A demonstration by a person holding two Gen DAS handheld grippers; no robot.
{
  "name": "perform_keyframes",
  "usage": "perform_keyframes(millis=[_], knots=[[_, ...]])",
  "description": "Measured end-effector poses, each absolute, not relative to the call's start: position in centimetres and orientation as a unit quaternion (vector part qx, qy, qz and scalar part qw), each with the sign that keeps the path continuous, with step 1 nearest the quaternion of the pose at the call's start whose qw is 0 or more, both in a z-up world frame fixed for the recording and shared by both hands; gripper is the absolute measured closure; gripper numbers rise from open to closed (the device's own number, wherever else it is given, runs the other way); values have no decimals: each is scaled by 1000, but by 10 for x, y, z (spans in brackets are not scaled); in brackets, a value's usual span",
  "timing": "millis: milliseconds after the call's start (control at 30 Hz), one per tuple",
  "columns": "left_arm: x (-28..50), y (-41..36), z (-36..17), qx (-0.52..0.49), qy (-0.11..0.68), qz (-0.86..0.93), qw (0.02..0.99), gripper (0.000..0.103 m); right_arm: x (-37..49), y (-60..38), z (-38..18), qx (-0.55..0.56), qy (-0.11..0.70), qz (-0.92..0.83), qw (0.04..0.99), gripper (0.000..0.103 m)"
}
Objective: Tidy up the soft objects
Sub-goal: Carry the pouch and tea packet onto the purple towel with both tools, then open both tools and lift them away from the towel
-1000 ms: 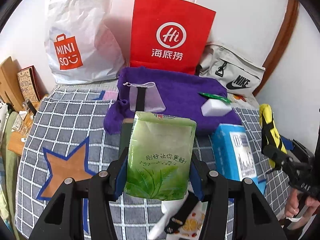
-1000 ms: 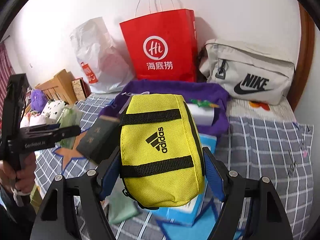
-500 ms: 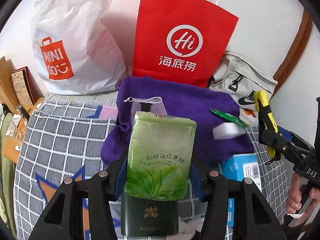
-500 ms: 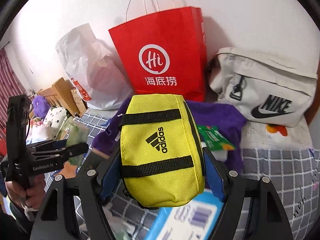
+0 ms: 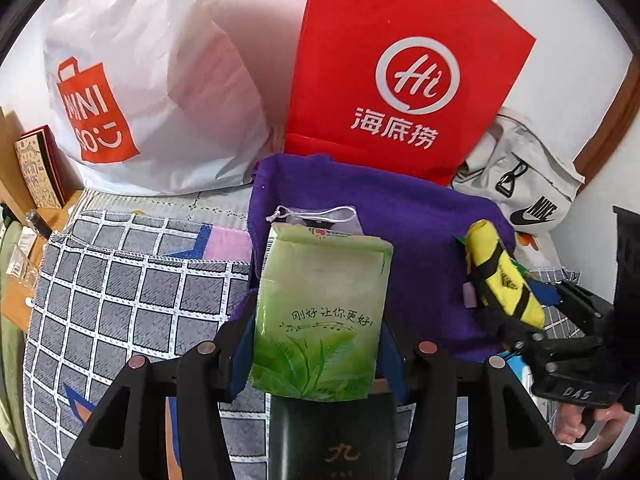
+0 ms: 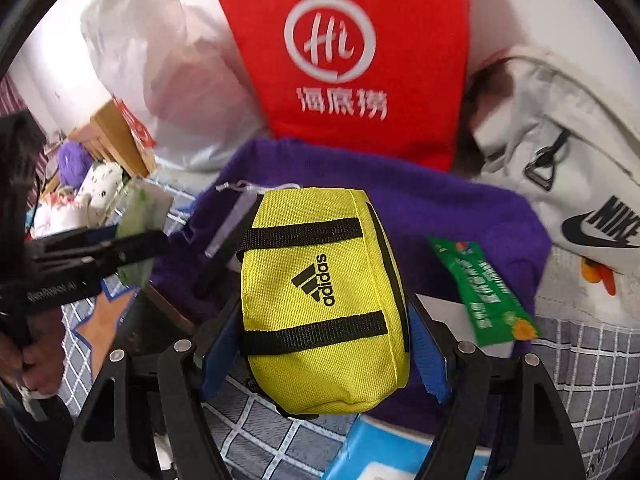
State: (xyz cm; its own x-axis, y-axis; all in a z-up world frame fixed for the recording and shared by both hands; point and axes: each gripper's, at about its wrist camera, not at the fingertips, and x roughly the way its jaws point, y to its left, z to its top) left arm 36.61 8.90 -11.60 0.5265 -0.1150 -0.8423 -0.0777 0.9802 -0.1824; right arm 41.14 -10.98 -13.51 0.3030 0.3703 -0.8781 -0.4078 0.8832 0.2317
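My left gripper [image 5: 316, 340] is shut on a green tissue pack [image 5: 320, 312] printed with leaves, held upright over the near edge of a purple towel [image 5: 420, 240]. My right gripper [image 6: 324, 344] is shut on a yellow Adidas pouch [image 6: 324, 300] with black straps, also above the purple towel [image 6: 460, 220]. From the left wrist view the pouch [image 5: 504, 280] shows at the right, in the other gripper. From the right wrist view the tissue pack [image 6: 144, 216] shows at the left. A small drawstring pouch [image 5: 320, 216] lies on the towel behind the tissue pack.
A red paper bag [image 5: 400, 80], a white Miniso plastic bag [image 5: 140, 92] and a grey Nike bag [image 6: 560, 152] stand along the wall. A green sachet [image 6: 480, 284] lies on the towel. A dark booklet [image 5: 332, 440] and a blue box [image 6: 380, 452] lie on the checked bedcover [image 5: 120, 300].
Both grippers have moved forward toward the wall and lower, each keeping its hold. The bags and towel loom larger, and the yellow pouch has come closer to the tissue pack.
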Motion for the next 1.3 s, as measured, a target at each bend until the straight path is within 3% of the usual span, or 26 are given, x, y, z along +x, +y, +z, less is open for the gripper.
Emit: perform_keyframes(millis=[433, 567, 1233, 1267, 1300], knots=[[393, 83, -134, -95, 504, -21, 858, 52, 436, -100, -160, -35, 561, 234, 793, 23], [401, 82, -139, -93, 507, -23, 857, 51, 440, -97, -162, -32, 561, 237, 793, 13], [422, 62, -164, -78, 542, -41, 836, 51, 411, -130, -93, 4, 488, 242, 839, 13], [423, 61, -165, -80, 545, -42, 834, 49, 409, -132, -92, 4, 487, 241, 839, 13], [424, 61, -166, -87, 548, -47, 831, 42, 407, -134, -91, 5, 487, 241, 840, 13]])
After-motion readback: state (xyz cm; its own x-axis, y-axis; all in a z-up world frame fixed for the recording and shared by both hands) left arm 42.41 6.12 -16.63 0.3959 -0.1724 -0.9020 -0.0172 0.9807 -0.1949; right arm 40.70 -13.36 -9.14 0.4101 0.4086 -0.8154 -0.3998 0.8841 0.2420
